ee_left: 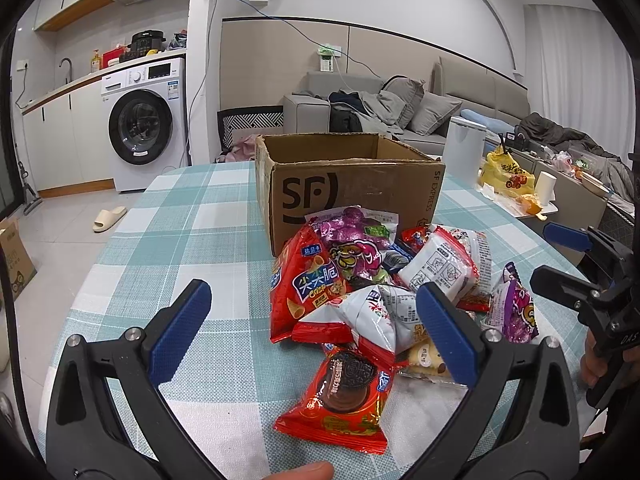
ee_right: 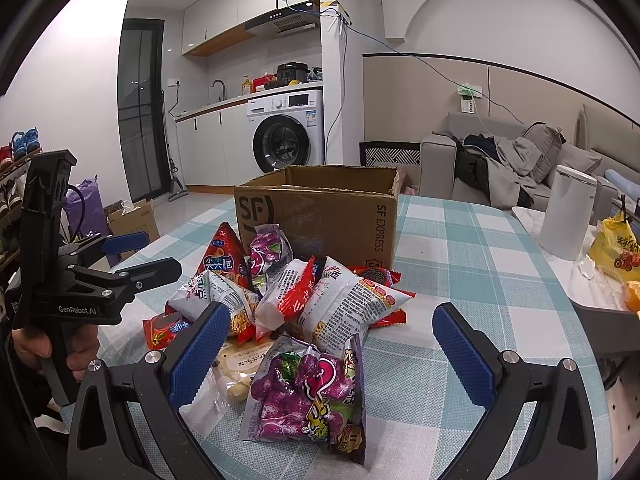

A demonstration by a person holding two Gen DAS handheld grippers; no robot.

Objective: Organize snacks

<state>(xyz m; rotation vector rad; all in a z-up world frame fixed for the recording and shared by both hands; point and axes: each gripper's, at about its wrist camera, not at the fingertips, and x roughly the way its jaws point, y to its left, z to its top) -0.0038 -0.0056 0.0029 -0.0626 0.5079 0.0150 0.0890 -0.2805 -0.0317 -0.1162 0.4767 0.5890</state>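
1. The table (ee_left: 168, 216) has a woven cloth with teal and white checks; its left half is bare, and the rounded edge drops to the tiled floor on that side.
2. The cardboard box (ee_left: 352, 188), brown and printed "SF", stands open at the top, behind the snacks and touching them.
3. The pile of snack packets (ee_left: 380, 280), of shiny crinkled foil, lies in the middle of the table in front of the box.
4. The left gripper (ee_left: 316, 332) hangs over the near packets, jaws wide apart, holding nothing.
5. The right gripper (ee_right: 328, 348) has its jaws wide apart also; the purple sweet potato bag (ee_right: 308, 396) lies between them, not clamped.
6. The red cookie packet (ee_left: 344, 396) lies nearest to the left gripper.
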